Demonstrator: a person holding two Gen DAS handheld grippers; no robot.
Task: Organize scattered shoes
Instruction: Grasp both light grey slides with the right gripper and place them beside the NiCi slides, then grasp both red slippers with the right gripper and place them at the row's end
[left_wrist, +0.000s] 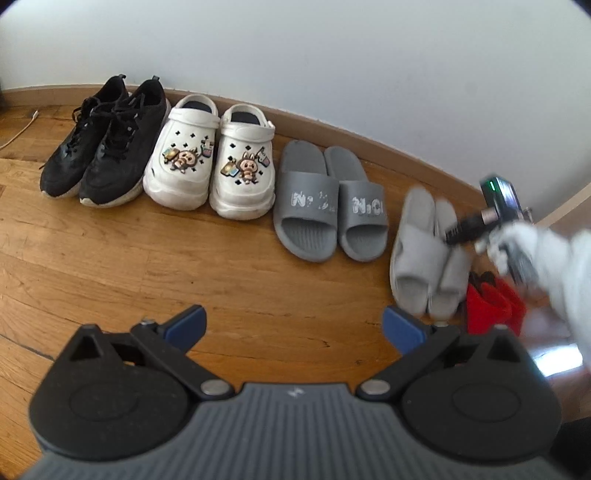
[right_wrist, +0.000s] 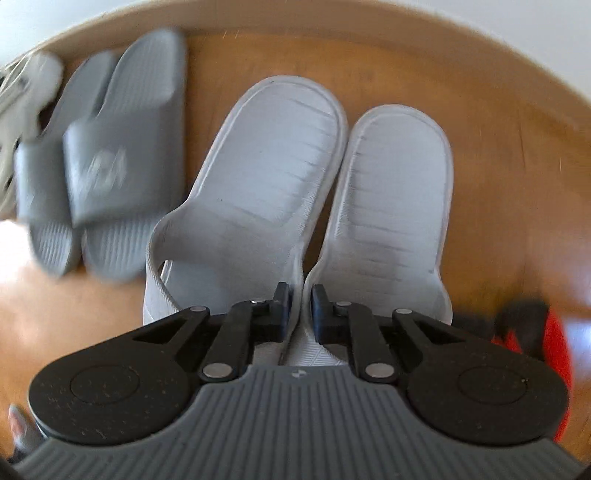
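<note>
Three pairs, black sneakers (left_wrist: 99, 144), white clogs (left_wrist: 210, 158) and dark grey slides (left_wrist: 328, 203), stand aligned along the wall, the light grey slides (right_wrist: 295, 184) pinched together by the right gripper (right_wrist: 298, 306) beside them, left gripper (left_wrist: 293, 325) spread empty, task apparently near completion.

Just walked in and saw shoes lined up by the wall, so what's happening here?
A person is tidying shoes with handheld tongs. The right tongs are nearly closed around the touching inner edges of the light grey slides. The left tongs hang open over bare floor. Black sneakers, white clogs and dark grey slides sit paired along the baseboard.
</note>
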